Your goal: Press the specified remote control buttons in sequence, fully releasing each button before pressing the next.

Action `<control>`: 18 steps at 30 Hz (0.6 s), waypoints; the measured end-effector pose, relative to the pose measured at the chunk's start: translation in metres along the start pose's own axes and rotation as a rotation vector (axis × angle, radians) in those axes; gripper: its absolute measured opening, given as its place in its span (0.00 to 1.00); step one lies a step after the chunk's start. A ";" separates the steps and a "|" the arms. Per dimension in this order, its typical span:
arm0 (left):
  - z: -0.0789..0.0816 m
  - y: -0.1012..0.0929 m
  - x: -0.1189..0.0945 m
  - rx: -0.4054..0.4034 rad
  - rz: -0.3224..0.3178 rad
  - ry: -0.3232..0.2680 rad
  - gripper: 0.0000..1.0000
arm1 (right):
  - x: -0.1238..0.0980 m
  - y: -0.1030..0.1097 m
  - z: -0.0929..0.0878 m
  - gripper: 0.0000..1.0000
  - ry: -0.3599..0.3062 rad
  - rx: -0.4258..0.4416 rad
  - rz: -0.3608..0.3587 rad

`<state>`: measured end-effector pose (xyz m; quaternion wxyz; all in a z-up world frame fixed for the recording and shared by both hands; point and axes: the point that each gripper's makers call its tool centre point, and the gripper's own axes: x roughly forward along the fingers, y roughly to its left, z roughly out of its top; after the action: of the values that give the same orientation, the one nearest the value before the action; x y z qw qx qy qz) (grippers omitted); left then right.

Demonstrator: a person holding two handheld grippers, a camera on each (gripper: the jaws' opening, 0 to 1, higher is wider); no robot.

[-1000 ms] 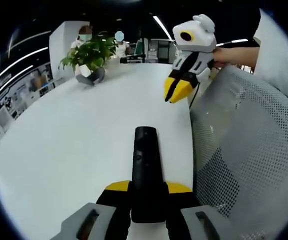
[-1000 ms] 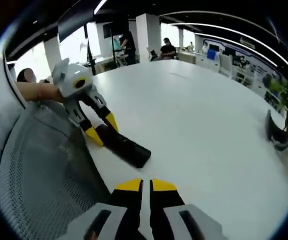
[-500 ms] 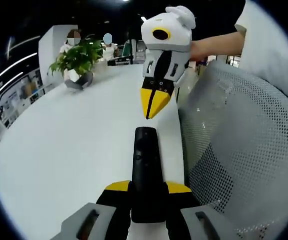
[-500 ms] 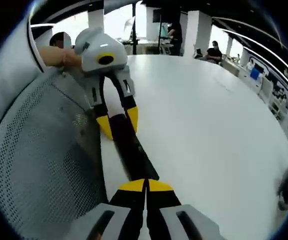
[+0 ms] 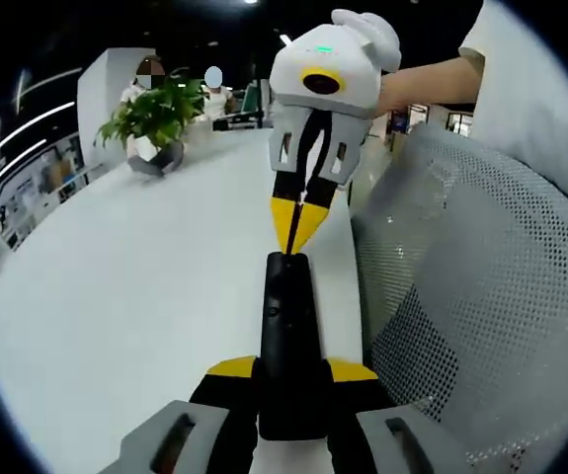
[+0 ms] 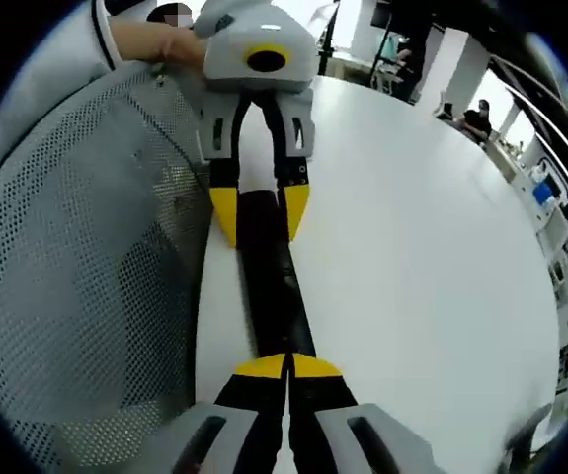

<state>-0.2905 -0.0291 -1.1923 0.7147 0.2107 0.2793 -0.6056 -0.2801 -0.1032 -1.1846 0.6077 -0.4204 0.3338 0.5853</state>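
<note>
We judge the remote control [image 5: 288,331] light, rigid and slick, so our left gripper [image 5: 290,395] clamps its near end while our right gripper [image 5: 296,225], jaws together, meets its far end.

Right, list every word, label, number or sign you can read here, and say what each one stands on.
None can be read.
Remote control: button marks, too small and dark to read.
Wall displays behind the white table: coloured panels, blurred.
Left gripper and right gripper: no lettering to make out.
</note>
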 end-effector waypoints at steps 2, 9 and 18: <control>-0.001 0.001 -0.001 -0.014 0.007 0.015 0.25 | 0.001 -0.002 0.000 0.00 0.022 0.001 -0.001; -0.008 0.002 -0.009 0.008 0.048 0.085 0.25 | 0.000 -0.003 -0.001 0.00 0.055 0.260 0.009; -0.007 0.003 -0.008 0.047 0.018 0.059 0.23 | -0.007 0.005 -0.002 0.00 -0.036 0.226 0.022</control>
<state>-0.2898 -0.0178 -1.1922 0.7063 0.2477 0.2840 -0.5993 -0.2855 -0.1078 -1.1795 0.6505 -0.3351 0.3914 0.5580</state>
